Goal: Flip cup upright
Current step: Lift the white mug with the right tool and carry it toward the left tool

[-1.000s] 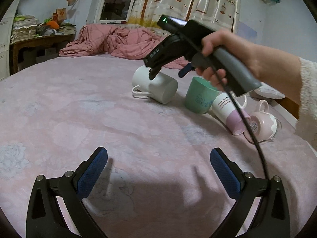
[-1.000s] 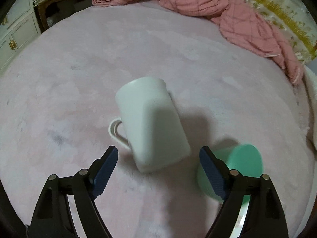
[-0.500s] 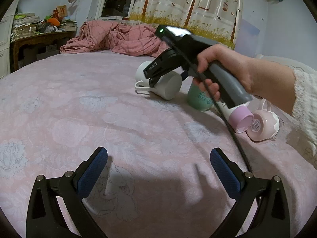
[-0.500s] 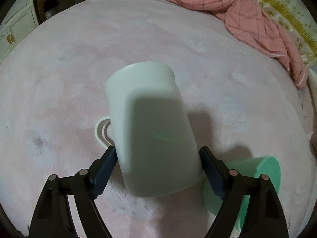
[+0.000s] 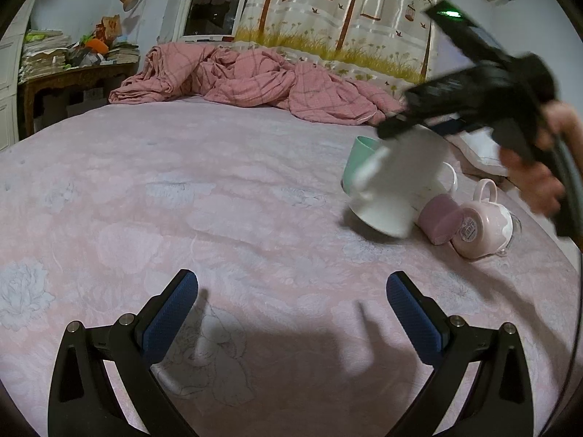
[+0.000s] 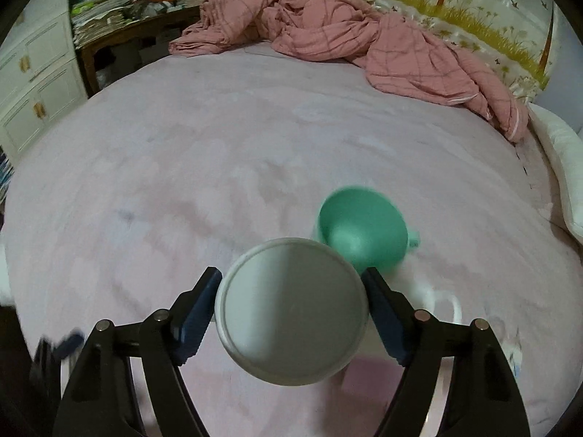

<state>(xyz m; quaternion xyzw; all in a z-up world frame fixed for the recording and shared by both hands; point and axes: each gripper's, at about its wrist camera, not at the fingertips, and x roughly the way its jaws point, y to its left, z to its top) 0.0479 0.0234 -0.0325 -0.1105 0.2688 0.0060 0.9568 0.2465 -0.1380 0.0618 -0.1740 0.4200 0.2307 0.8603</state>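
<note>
My right gripper is shut on a white mug and holds it lifted above the pink bedspread, its flat base facing the camera. In the left wrist view the white mug hangs tilted, base down and toward me, under the right gripper. My left gripper is open and empty, low over the bedspread at the near side, well apart from the mug.
A mint green cup lies on its side just behind the white mug. A purple-bottomed cup and a pink mug lie tipped at the right. A crumpled pink blanket lies at the far side. A white pillow lies at the right edge.
My right gripper closed on the white mug, lifted it off the bedspread and swung it so its base faces the camera. The left gripper stayed open.
</note>
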